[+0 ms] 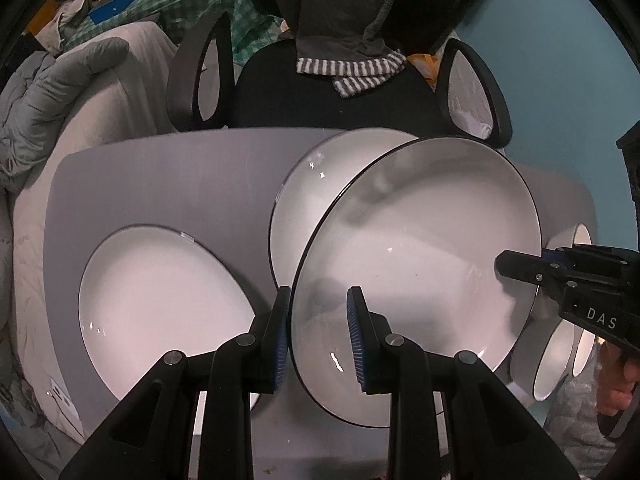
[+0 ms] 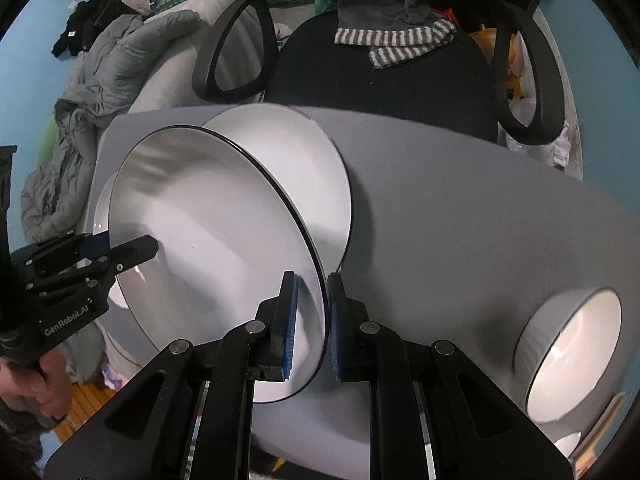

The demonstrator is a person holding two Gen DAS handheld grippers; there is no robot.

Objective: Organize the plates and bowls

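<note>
Held item: one white plate [image 1: 420,240], black-rimmed, mid-frame, which your left tongs [image 1: 320,336] and right tongs [image 2: 312,328] clamp by opposite rims above the grey surface [image 1: 180,184].

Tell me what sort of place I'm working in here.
Probably a bedroom or lived-in home room, not a kitchen: a grey table stands against a black office chair draped with clothing, with a rumpled grey duvet and cluttered boxes behind, under blue walls.

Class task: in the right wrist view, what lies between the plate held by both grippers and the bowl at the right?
Only bare grey tabletop. The right wrist view shows nothing resting between the held plate and the bowl.
</note>
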